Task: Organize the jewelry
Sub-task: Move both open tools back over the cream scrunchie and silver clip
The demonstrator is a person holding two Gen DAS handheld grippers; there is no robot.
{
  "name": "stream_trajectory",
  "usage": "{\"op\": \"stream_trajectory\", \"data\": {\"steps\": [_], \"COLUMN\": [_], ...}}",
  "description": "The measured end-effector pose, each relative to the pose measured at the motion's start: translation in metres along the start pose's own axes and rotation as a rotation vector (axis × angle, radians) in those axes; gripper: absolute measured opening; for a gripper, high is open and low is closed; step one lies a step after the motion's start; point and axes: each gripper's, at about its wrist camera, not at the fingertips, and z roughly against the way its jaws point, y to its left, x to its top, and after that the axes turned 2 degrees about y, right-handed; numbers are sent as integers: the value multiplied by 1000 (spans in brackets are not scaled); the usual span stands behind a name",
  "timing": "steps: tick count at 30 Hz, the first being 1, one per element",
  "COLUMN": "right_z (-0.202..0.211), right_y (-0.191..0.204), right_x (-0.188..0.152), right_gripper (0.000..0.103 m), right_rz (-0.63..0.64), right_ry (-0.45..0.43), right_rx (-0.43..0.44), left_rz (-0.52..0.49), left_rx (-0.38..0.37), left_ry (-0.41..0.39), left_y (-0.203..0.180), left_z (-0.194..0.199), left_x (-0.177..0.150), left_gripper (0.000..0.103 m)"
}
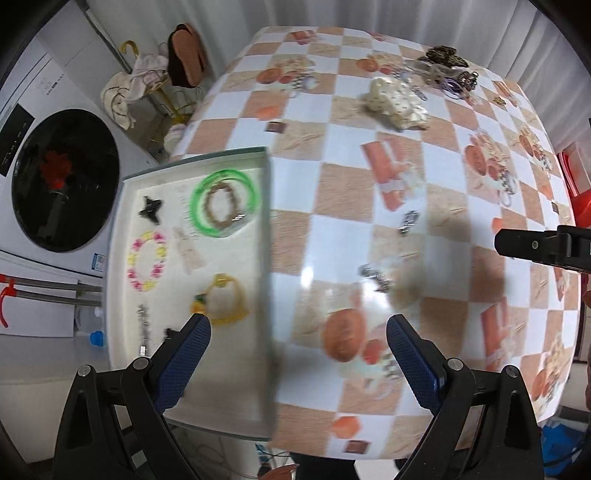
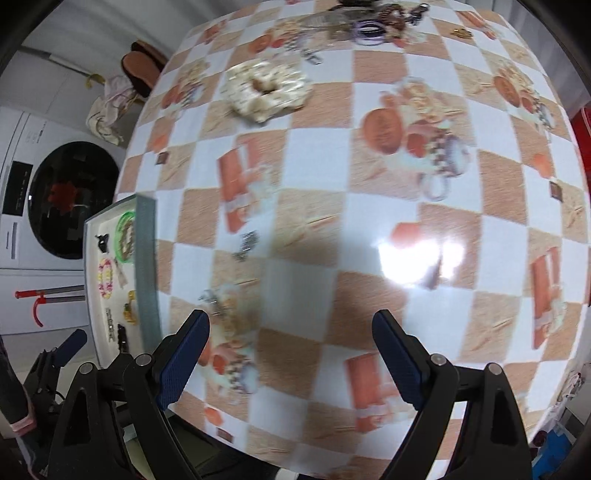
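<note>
A white tray (image 1: 266, 236) lies at the table's left edge. In it are a green bangle (image 1: 223, 206) around a brown bead bracelet, a black star clip (image 1: 150, 209), a pink-and-yellow flower bracelet (image 1: 147, 260) and a yellow bracelet (image 1: 225, 299). My left gripper (image 1: 299, 323) hangs open and empty over the tray's right rim. Two small silver pieces (image 1: 408, 221) (image 1: 375, 277) lie loose on the checked cloth. My right gripper (image 2: 291, 319) is open and empty above the cloth, with the nearer silver piece (image 2: 212, 299) just past its left fingertip. The tray (image 2: 146, 258) is to its left.
A cream scrunchie (image 2: 264, 88) lies mid-table, with a heap of mixed jewelry (image 2: 369, 26) behind it at the far edge. A washing machine (image 1: 62, 177) stands left of the table, below its edge. A red object (image 1: 576, 184) sits at the right.
</note>
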Motion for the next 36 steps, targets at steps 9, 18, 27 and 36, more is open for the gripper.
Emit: {"op": "stream_trajectory", "data": {"steps": [9, 18, 27, 36], "right_z": [10, 4, -5, -25], "right_y": [-37, -33, -6, 24], "right_x": [20, 48, 84, 127], "right_gripper": [92, 92, 92, 92], "right_rz": [-11, 71, 196, 300], "right_ry": [-1, 4, -20, -66], "right_rx": [-3, 4, 2, -41], "left_rz": [43, 138, 194, 248], "left_rx": [-12, -53, -54, -36], "left_ry": [67, 115, 127, 128], "left_y": [-31, -36, -40, -41], "left_z": [-15, -38, -60, -86], "left_x": [8, 6, 6, 10], "left_gripper": [99, 99, 99, 91]}}
